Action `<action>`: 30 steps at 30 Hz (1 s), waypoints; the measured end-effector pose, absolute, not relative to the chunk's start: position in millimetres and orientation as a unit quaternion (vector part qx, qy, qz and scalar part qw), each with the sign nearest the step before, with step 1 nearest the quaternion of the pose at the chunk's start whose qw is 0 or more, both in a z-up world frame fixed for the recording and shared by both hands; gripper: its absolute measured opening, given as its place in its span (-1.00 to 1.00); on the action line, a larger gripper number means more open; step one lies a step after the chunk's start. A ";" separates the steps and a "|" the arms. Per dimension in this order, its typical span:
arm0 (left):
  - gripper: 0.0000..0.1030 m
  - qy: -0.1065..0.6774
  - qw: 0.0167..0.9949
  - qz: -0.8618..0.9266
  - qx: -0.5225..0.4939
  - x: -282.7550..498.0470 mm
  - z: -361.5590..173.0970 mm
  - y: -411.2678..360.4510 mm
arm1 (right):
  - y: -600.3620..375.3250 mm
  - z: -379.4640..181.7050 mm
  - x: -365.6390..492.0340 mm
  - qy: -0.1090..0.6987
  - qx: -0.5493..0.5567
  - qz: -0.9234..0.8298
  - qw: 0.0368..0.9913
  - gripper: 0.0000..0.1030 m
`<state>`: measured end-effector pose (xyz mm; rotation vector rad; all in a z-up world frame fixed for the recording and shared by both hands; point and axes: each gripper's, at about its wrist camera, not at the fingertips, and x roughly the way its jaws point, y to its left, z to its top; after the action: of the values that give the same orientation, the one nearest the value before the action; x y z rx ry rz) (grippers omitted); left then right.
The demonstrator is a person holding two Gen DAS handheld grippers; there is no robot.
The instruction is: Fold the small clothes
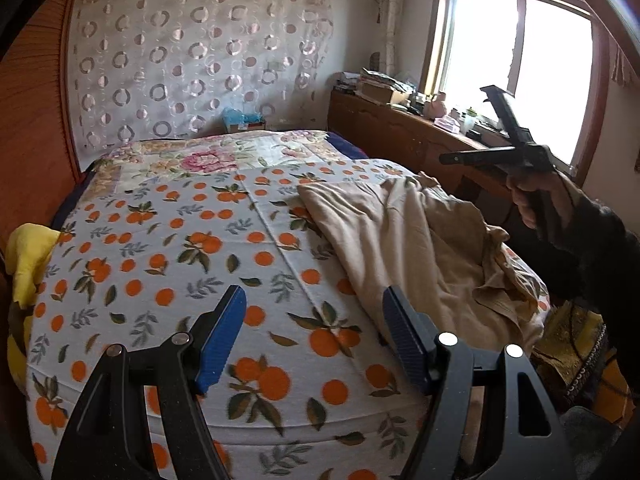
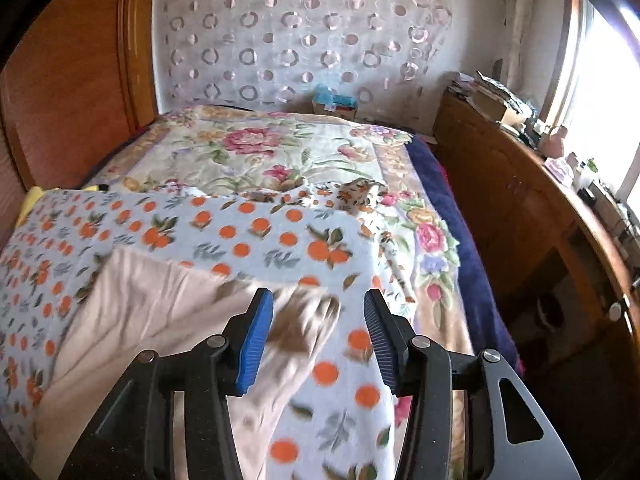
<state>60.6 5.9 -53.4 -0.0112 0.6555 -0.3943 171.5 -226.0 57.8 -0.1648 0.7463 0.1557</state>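
Observation:
A beige garment lies rumpled on the right side of the bed, partly spread over the orange-print sheet. My left gripper hovers open over the sheet, just left of the garment's near edge, with nothing between its blue pads. A hand holds my right gripper raised above the garment's far right corner, its fingers spread. In the right wrist view the right gripper is open; a blurred corner of the beige garment shows below and between the jaws, and the pads do not touch it.
A floral blanket covers the far half of the bed. A wooden panel stands at the left, and a cluttered wooden cabinet runs under the window on the right. A yellow cloth hangs at the bed's left edge.

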 end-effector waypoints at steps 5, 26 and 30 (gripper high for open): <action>0.39 0.328 0.921 -0.211 0.002 58.0 -60.0 -11.6 | -211.4 53.3 99.7 0.364 -0.091 0.137 0.917 -0.04; 0.39 0.357 0.899 -0.251 0.027 52.2 -75.4 -54.0 | -228.3 32.8 -9.9 0.399 -0.115 0.182 0.891 -0.96; 0.39 0.358 0.898 -0.256 0.030 50.7 -77.0 -58.7 | -261.1 48.3 -28.9 0.395 -0.114 0.144 0.900 -0.96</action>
<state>50.7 -58.7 -77.0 0.0617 0.7411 -0.5298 -28.9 -261.1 48.3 -0.2363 0.8170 0.2976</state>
